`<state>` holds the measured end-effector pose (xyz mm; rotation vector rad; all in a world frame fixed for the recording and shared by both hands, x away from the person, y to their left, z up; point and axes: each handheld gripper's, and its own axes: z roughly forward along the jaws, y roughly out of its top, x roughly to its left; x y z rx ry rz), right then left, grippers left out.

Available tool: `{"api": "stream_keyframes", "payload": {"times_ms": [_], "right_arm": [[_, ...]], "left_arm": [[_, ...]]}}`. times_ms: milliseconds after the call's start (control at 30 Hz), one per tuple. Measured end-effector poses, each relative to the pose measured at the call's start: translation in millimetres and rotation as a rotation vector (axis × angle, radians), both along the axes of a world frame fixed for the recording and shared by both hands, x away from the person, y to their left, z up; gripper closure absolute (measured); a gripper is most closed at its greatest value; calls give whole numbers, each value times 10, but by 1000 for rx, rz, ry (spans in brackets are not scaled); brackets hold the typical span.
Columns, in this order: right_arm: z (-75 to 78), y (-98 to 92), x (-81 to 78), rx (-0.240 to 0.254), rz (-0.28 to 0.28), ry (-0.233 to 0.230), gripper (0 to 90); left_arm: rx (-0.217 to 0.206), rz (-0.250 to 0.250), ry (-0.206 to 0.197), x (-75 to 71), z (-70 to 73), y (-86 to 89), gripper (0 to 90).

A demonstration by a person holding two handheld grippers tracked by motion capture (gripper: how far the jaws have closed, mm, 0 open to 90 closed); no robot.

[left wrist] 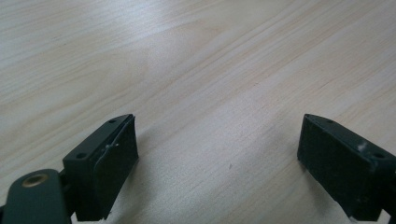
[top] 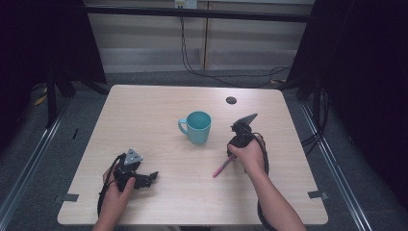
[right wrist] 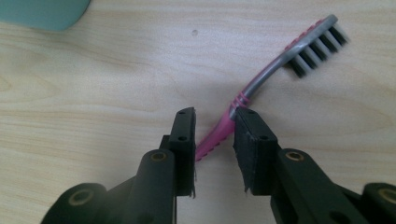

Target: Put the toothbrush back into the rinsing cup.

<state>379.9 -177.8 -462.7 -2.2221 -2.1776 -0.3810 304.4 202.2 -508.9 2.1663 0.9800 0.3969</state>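
A pink and grey toothbrush (right wrist: 261, 81) with dark bristles lies flat on the wooden table (top: 144, 110); its pink handle end (top: 223, 168) sticks out beside the person's right hand. My right gripper (right wrist: 214, 130) points down over it with the handle running slantwise between its jaws. The jaws stand narrowly apart and do not clearly clamp it. A teal mug (top: 198, 126) stands upright just left of this gripper (top: 233, 153), handle to the left. My left gripper (top: 149, 177) rests low at the table's front left, jaws wide open over bare wood (left wrist: 217, 154).
A dark round cable hole (top: 231, 100) sits in the table behind the mug. Grey tape marks (top: 70, 197) lie near the front corners. Black frame posts and cables stand beyond the far edge.
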Motion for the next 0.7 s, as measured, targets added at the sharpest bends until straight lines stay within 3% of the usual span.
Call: {"api": "stream_keyframes", "payload": {"times_ms": [300, 700], "right_arm": [[-25, -5, 17, -1, -16, 6, 705], [-66, 13, 39, -70, 14, 13, 808]], "left_arm": [[-1, -1, 0, 0, 0, 0, 118], [0, -1, 0, 1, 0, 1, 118]]}}
